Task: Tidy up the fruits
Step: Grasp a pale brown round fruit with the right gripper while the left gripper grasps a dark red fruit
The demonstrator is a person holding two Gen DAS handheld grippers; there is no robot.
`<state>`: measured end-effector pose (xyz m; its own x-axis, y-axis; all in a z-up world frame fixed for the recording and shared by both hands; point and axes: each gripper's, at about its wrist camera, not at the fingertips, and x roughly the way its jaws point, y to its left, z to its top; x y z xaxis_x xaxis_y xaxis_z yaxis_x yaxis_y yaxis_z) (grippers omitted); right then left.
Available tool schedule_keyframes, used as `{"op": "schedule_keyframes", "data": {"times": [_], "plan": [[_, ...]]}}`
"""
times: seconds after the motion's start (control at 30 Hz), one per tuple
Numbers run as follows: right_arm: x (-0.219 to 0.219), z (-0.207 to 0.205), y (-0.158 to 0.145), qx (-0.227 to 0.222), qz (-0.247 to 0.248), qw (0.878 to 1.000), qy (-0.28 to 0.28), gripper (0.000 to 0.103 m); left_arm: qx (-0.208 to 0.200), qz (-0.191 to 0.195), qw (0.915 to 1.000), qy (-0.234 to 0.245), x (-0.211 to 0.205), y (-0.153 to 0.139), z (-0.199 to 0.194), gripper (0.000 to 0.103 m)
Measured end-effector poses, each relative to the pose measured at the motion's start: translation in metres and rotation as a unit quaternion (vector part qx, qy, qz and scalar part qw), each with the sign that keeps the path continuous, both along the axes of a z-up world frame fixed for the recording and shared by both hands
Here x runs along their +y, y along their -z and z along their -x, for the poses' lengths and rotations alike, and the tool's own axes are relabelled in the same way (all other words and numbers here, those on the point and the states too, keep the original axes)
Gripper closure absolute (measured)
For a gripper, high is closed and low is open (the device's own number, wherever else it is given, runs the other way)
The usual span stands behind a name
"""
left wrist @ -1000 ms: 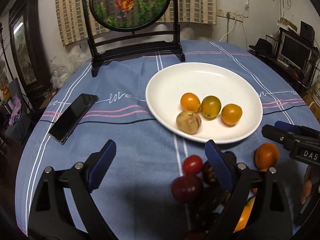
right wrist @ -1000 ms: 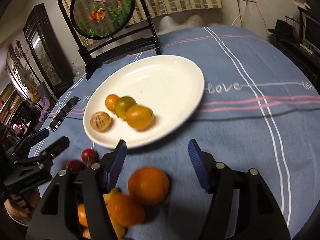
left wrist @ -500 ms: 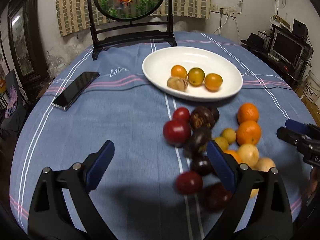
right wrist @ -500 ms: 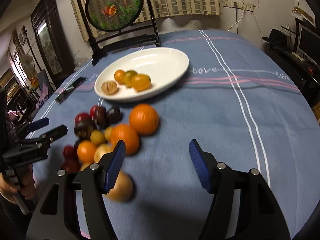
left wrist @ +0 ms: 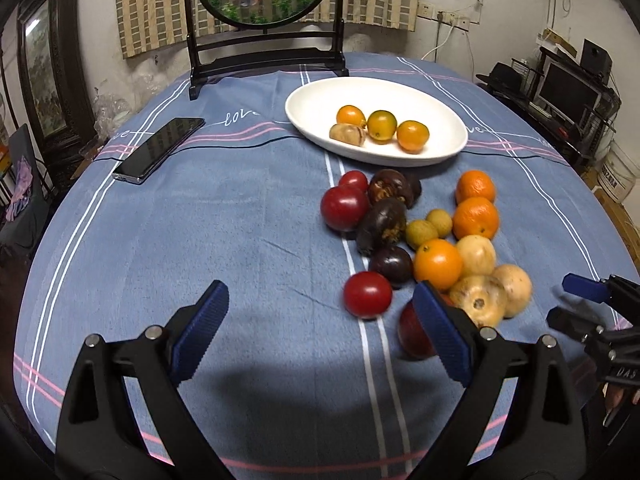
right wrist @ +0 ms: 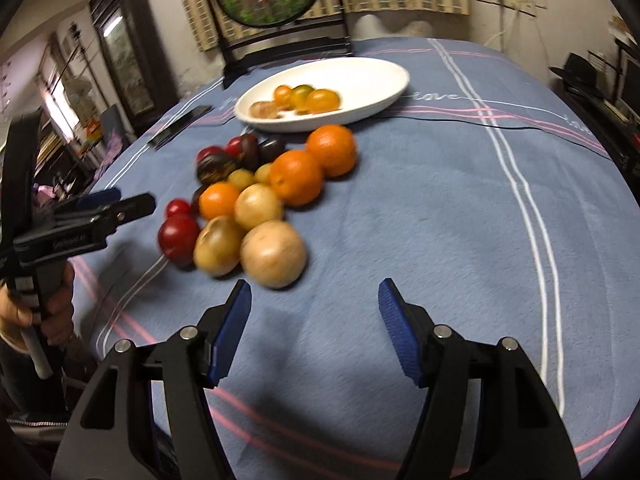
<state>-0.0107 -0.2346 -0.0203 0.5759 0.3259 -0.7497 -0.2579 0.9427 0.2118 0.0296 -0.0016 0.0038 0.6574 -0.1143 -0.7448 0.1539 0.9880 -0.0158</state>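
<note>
A white oval plate [left wrist: 316,100] [right wrist: 372,76] at the far side holds several small fruits: three orange-yellow ones and a tan one [left wrist: 347,134]. On the blue cloth in front of it lies a loose heap of fruit [left wrist: 424,236] [right wrist: 256,196]: red tomatoes, dark purple fruits, oranges, small green-yellow ones and pale tan ones. My left gripper [left wrist: 320,320] is open over bare cloth, its right finger just in front of a red fruit [left wrist: 412,332]. My right gripper [right wrist: 314,316] is open with nothing between its fingers, near and right of the tan fruits.
A black phone [left wrist: 160,148] lies on the cloth at the left. A round fish-painting screen on a dark stand [left wrist: 264,20] stands behind the plate. The round table's near edge is close under both grippers. A monitor and shelves [left wrist: 572,88] stand off to the right.
Both grippers have pulled back from the plate toward the near edge, so the whole fruit heap has come into view. Their jaws stay open and hold nothing.
</note>
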Motion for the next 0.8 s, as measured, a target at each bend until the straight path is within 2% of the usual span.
{"op": "schedule_keyframes", "data": {"times": [0.13, 0.27, 0.37, 0.47, 0.53, 0.6, 0.7, 0.8], "plan": [[0.02, 0.002, 0.005, 0.006, 0.024, 0.999, -0.025, 0.037, 0.003, 0.001, 1.0, 0.004, 0.0, 0.0, 0.004, 0.008], [0.04, -0.001, 0.014, 0.006, 0.07, 0.997, -0.035, 0.037, 0.007, -0.001, 0.9999, 0.008, -0.001, 0.002, 0.004, 0.008], [0.047, -0.009, 0.018, 0.007, 0.088, 0.996, -0.031, 0.042, 0.014, 0.007, 0.9998, 0.015, -0.001, 0.005, 0.004, 0.008], [0.047, -0.021, 0.018, 0.01, 0.09, 0.996, -0.025, 0.049, 0.023, 0.008, 0.9993, 0.027, -0.005, 0.009, 0.004, 0.008], [0.049, -0.029, 0.018, 0.011, 0.086, 0.996, -0.025, 0.05, 0.023, 0.012, 0.9992, 0.031, -0.007, 0.01, 0.005, 0.008], [0.053, -0.032, 0.018, 0.004, 0.083, 0.996, -0.034, 0.058, 0.027, 0.017, 0.9989, 0.035, -0.008, 0.011, 0.006, 0.008], [0.054, -0.034, 0.018, 0.0, 0.084, 0.996, -0.031, 0.059, 0.036, 0.02, 0.9981, 0.045, -0.012, 0.013, 0.006, 0.008], [0.044, -0.033, 0.016, 0.003, 0.057, 0.998, -0.023, 0.059, 0.04, 0.015, 0.9978, 0.05, -0.017, 0.015, 0.007, 0.008]]}}
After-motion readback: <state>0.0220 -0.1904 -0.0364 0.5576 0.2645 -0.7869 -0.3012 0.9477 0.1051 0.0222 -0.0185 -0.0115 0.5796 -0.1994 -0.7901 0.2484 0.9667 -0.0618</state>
